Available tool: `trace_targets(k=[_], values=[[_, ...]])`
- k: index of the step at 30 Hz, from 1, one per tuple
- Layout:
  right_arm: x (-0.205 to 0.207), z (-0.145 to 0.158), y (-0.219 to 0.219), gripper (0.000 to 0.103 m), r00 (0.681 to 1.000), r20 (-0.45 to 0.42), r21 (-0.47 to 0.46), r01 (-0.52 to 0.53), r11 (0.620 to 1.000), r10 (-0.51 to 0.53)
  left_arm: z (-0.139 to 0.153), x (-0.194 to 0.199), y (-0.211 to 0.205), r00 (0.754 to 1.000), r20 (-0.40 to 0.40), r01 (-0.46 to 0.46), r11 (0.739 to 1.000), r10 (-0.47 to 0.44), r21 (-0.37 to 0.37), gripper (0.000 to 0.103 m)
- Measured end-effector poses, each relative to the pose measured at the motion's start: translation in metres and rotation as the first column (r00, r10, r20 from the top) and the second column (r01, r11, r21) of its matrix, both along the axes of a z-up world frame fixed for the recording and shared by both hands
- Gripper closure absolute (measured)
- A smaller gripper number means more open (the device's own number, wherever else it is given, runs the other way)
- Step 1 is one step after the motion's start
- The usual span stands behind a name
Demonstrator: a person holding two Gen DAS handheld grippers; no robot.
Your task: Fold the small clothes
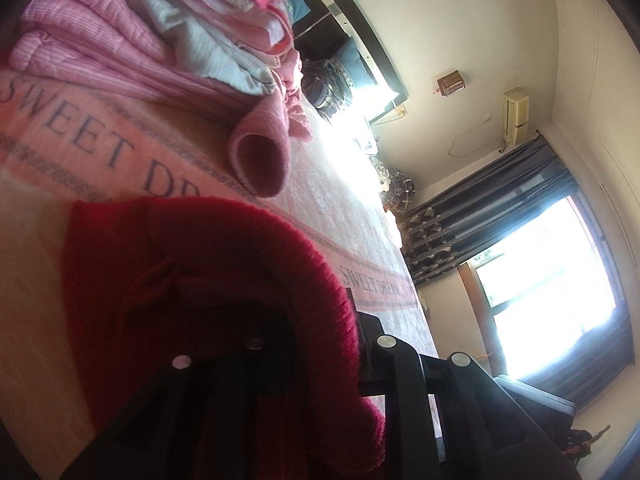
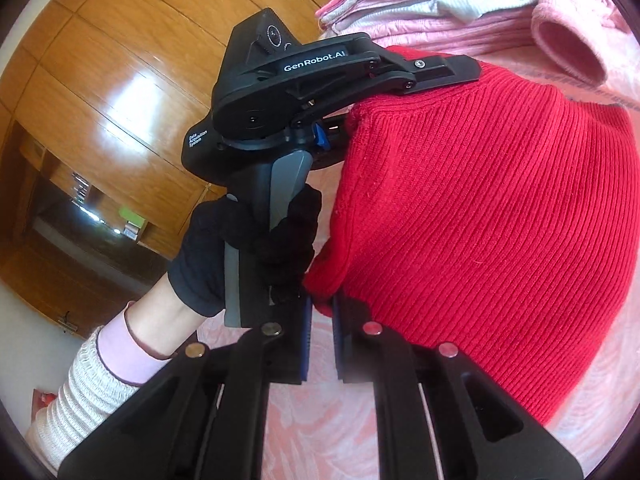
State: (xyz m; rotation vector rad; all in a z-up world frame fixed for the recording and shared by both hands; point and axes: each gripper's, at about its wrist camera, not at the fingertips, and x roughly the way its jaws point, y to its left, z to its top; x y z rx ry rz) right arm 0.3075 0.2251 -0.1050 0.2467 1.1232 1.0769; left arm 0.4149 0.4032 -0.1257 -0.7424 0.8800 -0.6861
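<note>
We pinch the red sweater (image 2: 480,200) with both grippers: right gripper (image 2: 320,308) jaws clenched on its corner, left gripper (image 2: 400,80) jaws clenched on its edge, over the pink bed (image 2: 280,420).

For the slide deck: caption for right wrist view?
Both grippers pinch a red knit garment over a pink bedspread.

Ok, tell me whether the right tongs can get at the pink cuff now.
Probably not: the right tongs are shut on the red sweater, which lies between them and the pink cuff.

1 red sweater (image 2: 480,200), 2 claws (image 2: 320,308), 1 pile folded clothes (image 1: 160,40).
</note>
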Motion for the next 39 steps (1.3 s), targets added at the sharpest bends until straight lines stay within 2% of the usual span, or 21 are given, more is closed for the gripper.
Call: trace_targets(k=[4, 7, 9, 10, 12, 14, 16, 18, 19, 21, 23, 24, 25, 28, 32, 35, 39], values=[[0.002, -0.023, 0.023, 0.095, 1.000, -0.010, -0.050, -0.002, 0.999, 0.002, -0.027, 0.002, 0.019, 0.998, -0.044, -0.038, 0.998, 0.040, 0.053, 0.083], [0.002, -0.042, 0.033, 0.085, 0.999, -0.034, -0.087, -0.010, 0.996, 0.007, -0.051, 0.004, 0.021, 0.992, -0.107, -0.046, 0.992, 0.059, 0.119, 0.082], [0.001, -0.053, 0.033, 0.071, 0.998, -0.069, -0.092, -0.023, 0.995, 0.017, -0.062, 0.002, 0.021, 0.989, -0.131, -0.041, 0.989, 0.060, 0.142, 0.077], [-0.001, -0.054, 0.030, 0.068, 0.997, -0.069, -0.099, -0.027, 0.995, 0.020, -0.063, 0.001, 0.022, 0.989, -0.134, -0.043, 0.990, 0.062, 0.137, 0.073], [-0.004, -0.050, 0.019, 0.056, 0.998, -0.055, -0.099, -0.034, 0.995, 0.028, -0.060, 0.002, 0.022, 0.987, -0.146, -0.047, 0.992, 0.065, 0.119, 0.062], [-0.005, -0.038, -0.002, 0.051, 0.999, -0.035, -0.084, -0.011, 0.996, 0.008, -0.052, 0.005, 0.023, 0.986, -0.143, -0.075, 0.991, 0.090, 0.108, 0.044], [-0.004, -0.027, -0.028, 0.050, 0.999, -0.023, -0.055, 0.032, 0.998, -0.034, -0.046, 0.006, 0.023, 0.984, -0.133, -0.108, 0.990, 0.120, 0.091, 0.038], [-0.001, -0.020, -0.056, 0.050, 0.995, 0.000, -0.064, 0.100, 0.993, -0.100, -0.044, 0.008, 0.021, 0.983, -0.132, -0.118, 0.988, 0.131, 0.099, 0.038], [0.001, -0.018, -0.067, 0.050, 0.992, 0.022, -0.088, 0.130, 0.988, -0.128, -0.043, 0.009, 0.018, 0.983, -0.126, -0.120, 0.985, 0.135, 0.122, 0.039], [-0.001, -0.020, -0.084, 0.050, 0.985, 0.059, -0.158, 0.170, 0.973, -0.162, -0.040, 0.011, 0.011, 0.985, -0.108, -0.115, 0.982, 0.132, 0.151, 0.051], [0.002, -0.033, -0.094, 0.050, 0.983, 0.032, -0.180, 0.181, 0.967, -0.178, -0.034, 0.012, 0.005, 0.989, -0.076, -0.110, 0.980, 0.124, 0.165, 0.066], [0.005, -0.041, -0.098, 0.051, 0.983, 0.006, -0.182, 0.183, 0.966, -0.185, -0.029, 0.011, 0.004, 0.992, -0.046, -0.110, 0.977, 0.121, 0.182, 0.070], [0.007, -0.049, -0.102, 0.051, 0.982, -0.018, -0.182, 0.181, 0.967, -0.187, -0.021, 0.008, 0.003, 0.992, 0.001, -0.122, 0.972, 0.124, 0.203, 0.079], [0.013, -0.060, -0.118, 0.051, 0.980, -0.056, -0.159, 0.182, 0.970, -0.193, -0.009, -0.001, 0.008, 0.979, 0.113, -0.190, 0.953, 0.168, 0.234, 0.089], [0.014, -0.063, -0.118, 0.051, 0.977, -0.071, -0.151, 0.188, 0.971, -0.200, -0.041, 0.005, 0.026, 0.963, -0.027, -0.249, 0.918, 0.270, 0.308, 0.090], [0.014, -0.062, -0.107, 0.050, 0.979, -0.056, -0.163, 0.184, 0.969, -0.196, -0.050, 0.005, 0.028, 0.961, -0.034, -0.251, 0.914, 0.275, 0.319, 0.088], [0.015, -0.059, -0.102, 0.047, 0.980, -0.055, -0.165, 0.182, 0.969, -0.193, -0.036, 0.005, 0.032, 0.959, -0.023, -0.262, 0.914, 0.283, 0.310, 0.084]])
